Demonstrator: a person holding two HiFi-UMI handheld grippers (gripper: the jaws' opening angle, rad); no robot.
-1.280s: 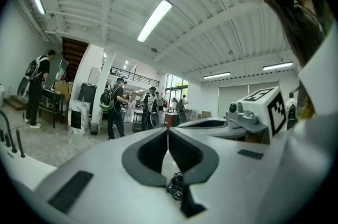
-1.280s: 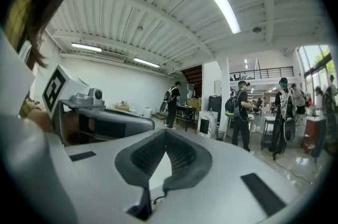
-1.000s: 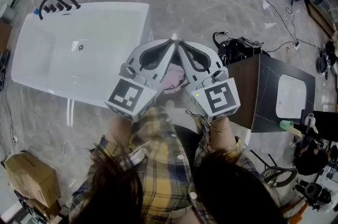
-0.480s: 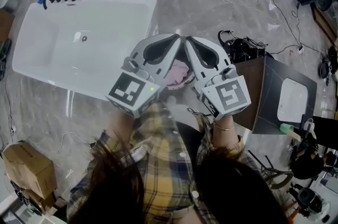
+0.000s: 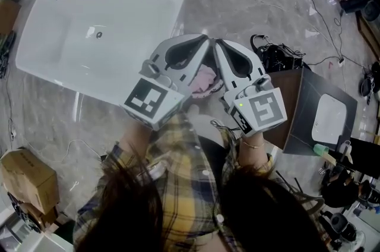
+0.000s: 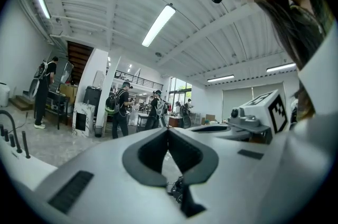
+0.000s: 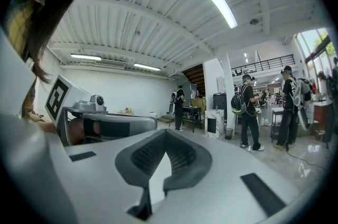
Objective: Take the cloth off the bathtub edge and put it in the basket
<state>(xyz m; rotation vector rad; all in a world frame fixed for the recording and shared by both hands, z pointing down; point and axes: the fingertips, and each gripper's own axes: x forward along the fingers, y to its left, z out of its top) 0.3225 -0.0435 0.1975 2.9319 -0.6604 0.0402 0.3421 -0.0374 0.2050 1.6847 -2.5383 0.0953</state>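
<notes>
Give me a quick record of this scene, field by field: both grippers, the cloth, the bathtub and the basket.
left gripper: shut, nothing between its jaws
right gripper: shut, nothing between its jaws; its tip sits close beside the left one's
cloth: pink, bunched, showing below the gap between the two grippers; held by neither
bathtub: white, to the left in the head view; no cloth on the rim that shows
basket: cannot be made out; what the cloth lies on is hidden by the grippers

Down on the grey marbled floor (image 5: 249,13): a white bathtub (image 5: 113,19), a tangle of black cables (image 5: 273,56) beside a dark cabinet (image 5: 297,108), and a cardboard box (image 5: 24,176)
</notes>
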